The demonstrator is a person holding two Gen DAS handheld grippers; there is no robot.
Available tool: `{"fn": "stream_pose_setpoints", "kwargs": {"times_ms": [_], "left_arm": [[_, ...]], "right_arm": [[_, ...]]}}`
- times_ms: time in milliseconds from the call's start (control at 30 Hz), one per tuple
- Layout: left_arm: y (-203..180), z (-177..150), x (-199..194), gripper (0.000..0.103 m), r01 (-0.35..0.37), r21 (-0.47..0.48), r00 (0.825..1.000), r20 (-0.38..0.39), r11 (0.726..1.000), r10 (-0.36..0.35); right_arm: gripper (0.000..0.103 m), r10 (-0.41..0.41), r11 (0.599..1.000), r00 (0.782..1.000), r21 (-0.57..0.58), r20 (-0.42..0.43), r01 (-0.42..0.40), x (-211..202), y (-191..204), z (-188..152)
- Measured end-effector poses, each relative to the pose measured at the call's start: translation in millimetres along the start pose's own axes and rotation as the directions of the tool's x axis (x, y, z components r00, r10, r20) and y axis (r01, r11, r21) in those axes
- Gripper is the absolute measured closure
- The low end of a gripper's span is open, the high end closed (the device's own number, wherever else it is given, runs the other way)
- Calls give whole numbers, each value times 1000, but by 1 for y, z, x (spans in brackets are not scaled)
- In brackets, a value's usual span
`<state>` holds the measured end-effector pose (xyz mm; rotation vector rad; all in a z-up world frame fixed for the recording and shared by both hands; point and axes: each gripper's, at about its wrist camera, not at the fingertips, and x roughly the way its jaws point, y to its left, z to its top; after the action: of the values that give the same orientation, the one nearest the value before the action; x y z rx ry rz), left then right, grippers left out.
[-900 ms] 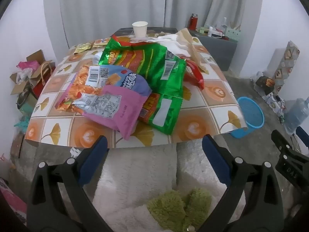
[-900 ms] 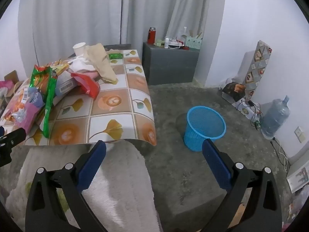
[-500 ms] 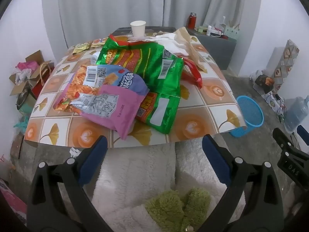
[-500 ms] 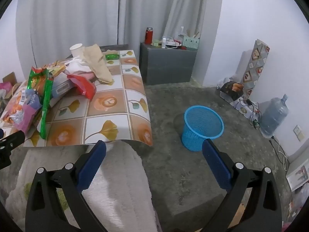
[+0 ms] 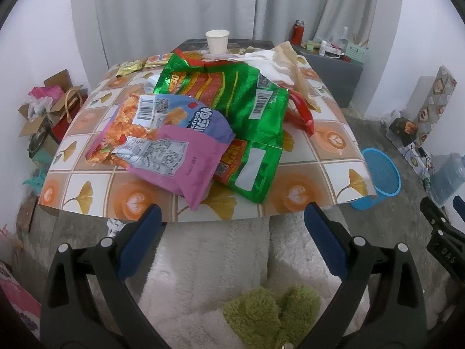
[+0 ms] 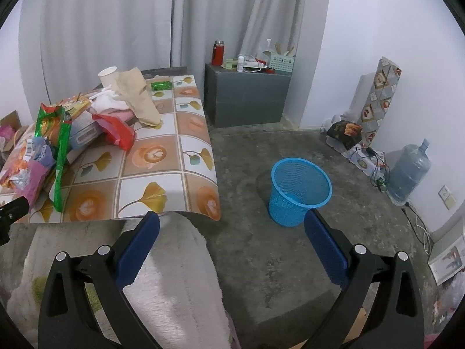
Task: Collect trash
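Both the left gripper (image 5: 232, 218) and right gripper (image 6: 232, 225) are hovering with fingers spread, empty; snack bags (image 5: 186, 133) are lying on the table (image 5: 331, 142), the blue basket (image 6: 299, 192) standing beside it.

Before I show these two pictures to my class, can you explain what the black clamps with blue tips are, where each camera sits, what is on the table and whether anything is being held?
The clamps are hand-held two-finger grippers, one in each hand of a person; there is no robot arm. Each carries a wide-angle camera looking forward along its fingers, so one picture comes from the left gripper and one from the right gripper. Both are open and hold nothing.

The left view faces a table with a ginkgo-leaf cover. On it lie a pink snack bag, partly on top of a green snack bag, a red wrapper, crumpled brown paper and a white paper cup.

The right view shows the floor beside the table with a blue mesh wastebasket, which looks empty, so no trash appears collected yet.
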<state>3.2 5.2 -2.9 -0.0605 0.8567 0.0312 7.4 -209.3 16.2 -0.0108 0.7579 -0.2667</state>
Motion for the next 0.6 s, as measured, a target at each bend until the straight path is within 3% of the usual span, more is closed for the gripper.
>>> {"fn": "stream_pose_setpoints", "kwargs": {"times_ms": [600], "left_arm": [[3, 0, 0, 9, -7, -5, 1000, 1, 1000, 7]], "right_arm": [[6, 0, 1000, 1000, 0, 1, 0, 1, 0, 0]]}}
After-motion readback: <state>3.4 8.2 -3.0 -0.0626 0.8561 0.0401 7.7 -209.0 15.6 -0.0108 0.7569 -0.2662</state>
